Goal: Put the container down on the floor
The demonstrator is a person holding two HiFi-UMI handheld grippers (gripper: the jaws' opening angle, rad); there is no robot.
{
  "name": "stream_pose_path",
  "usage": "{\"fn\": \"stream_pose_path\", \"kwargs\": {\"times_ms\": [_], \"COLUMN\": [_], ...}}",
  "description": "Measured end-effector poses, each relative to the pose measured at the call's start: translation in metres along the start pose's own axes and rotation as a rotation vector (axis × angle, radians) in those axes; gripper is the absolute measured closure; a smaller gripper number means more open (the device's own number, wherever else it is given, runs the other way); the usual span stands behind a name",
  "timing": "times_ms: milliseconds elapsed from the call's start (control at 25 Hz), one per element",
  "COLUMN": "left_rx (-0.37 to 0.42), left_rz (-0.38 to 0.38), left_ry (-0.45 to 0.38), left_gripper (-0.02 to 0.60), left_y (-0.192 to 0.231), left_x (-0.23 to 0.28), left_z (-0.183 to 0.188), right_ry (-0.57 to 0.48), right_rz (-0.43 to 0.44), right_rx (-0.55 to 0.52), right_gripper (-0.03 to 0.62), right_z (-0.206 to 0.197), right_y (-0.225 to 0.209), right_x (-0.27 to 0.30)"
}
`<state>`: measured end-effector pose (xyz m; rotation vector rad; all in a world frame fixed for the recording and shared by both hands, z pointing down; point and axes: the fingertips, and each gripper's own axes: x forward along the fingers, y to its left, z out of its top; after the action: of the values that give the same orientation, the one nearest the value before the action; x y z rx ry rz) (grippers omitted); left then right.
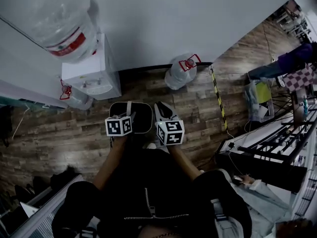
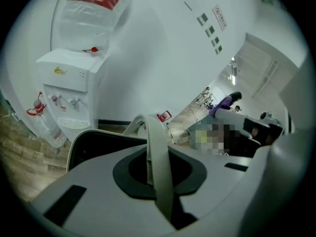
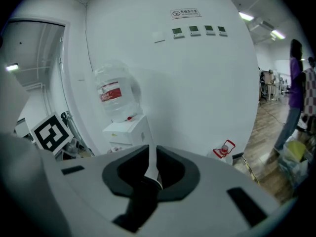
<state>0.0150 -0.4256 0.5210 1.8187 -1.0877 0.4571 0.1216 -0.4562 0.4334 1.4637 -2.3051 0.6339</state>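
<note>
Container, a dark bin with a pale rim, hung in front of the person's knees, carried by its pale arched handle. Left gripper was clamped shut on that handle, the band running straight through its jaws; this grip looked to take the whole load. Right gripper sat just right of the bin, jaws pressed together with nothing I could make out between them, probably only steadying or idle. Whether the bin's base touched anything could not be seen. The left gripper view had its rim level with the dispenser's lower front, so it was probably off the ground.

Wood-plank floor lay below it. At the far side a white water dispenser stood against a white wall, with a spare water bottle to its right. A yellow-and-black strip crossed the planks right of that, with racks further right.
</note>
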Motion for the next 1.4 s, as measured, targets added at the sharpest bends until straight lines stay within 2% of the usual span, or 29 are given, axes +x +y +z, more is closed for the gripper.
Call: {"fn": "stream_pose_path", "kwargs": {"times_ms": [200, 480, 840, 1080, 1400], "left_rx": [0.046, 0.081, 0.055, 0.028, -0.036], "left_rz": [-0.039, -0.065, -0.063, -0.028, 0.040], "left_ry": [0.020, 0.021, 0.049, 0.057, 0.060], "left_gripper": [0.551, 0.551, 0.551, 0.551, 0.551], "left_y": [0.003, 0.012, 0.028, 0.042, 0.046], "left_x": [0.023, 0.041, 0.065, 0.090, 0.142], "left_z": [0.038, 0.083, 0.107, 0.123, 0.145], "right_ry": [-0.003, 0.016, 0.042, 0.069, 0.118], "right_rz": [-0.044, -0.078, -0.088, -0.054, 0.055], "right_rx": [0.000, 0.002, 0.006, 0.024, -0.015], "right_gripper": [0.537, 0.537, 0.537, 0.537, 0.537], "right_z": [0.028, 0.045, 0.059, 0.059, 0.071], "right_y": [-0.010, -0.006, -0.018, -0.037, -0.080], "right_x": [0.030, 0.062, 0.096, 0.127, 0.171]}}
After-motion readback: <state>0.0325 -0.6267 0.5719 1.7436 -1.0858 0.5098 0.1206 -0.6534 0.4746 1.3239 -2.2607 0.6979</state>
